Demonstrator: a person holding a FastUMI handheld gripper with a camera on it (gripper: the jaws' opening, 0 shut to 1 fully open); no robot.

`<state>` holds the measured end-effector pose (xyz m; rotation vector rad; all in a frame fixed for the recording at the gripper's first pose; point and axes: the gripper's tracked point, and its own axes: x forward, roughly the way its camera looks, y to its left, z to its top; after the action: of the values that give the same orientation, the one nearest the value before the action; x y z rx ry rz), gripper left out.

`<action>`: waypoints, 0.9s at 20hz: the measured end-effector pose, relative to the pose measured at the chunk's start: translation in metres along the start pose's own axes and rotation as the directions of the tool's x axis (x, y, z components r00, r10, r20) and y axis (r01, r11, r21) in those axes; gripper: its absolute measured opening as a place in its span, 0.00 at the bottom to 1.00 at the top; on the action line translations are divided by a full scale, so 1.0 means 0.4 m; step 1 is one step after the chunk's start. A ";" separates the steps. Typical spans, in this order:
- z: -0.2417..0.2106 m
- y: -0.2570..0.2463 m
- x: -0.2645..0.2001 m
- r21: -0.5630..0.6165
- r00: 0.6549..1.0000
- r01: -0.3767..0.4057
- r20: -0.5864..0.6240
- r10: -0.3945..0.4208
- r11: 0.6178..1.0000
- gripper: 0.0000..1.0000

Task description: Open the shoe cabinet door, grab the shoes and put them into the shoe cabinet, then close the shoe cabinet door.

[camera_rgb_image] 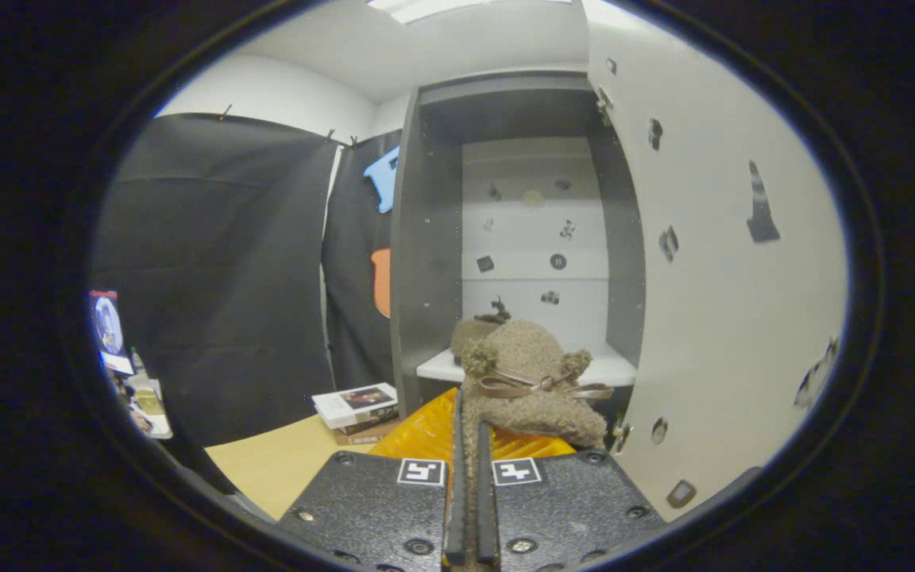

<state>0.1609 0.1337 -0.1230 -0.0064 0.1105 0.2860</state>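
Gripper view: my tongs (469, 445) are pinching the fuzzy brown shoe (533, 381) by its edge. It juts ahead toward the open shoe cabinet (426, 238), whose white shelf (612, 369) lies straight beyond it.

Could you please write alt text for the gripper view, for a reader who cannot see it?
The tool is shut on a fuzzy brown shoe with a ribbon bow, held up before the open shoe cabinet. A second shoe sits on the white shelf; the door stands open on the right.
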 end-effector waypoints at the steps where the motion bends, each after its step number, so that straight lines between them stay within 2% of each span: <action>1: 0.031 -0.005 -0.006 -0.016 1.000 0.016 0.014 -0.016 1.000 0.09; 8: 0.214 -0.023 0.023 -0.027 0.999 0.035 0.021 -0.035 0.999 0.09; 14: 0.261 -0.059 0.120 -0.066 0.996 0.086 -0.027 -0.088 0.994 0.09; 18: 0.260 -0.090 0.200 -0.011 0.992 0.104 -0.064 -0.104 0.995 0.09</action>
<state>0.2586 0.1241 -0.0286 -0.0294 0.1730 0.1820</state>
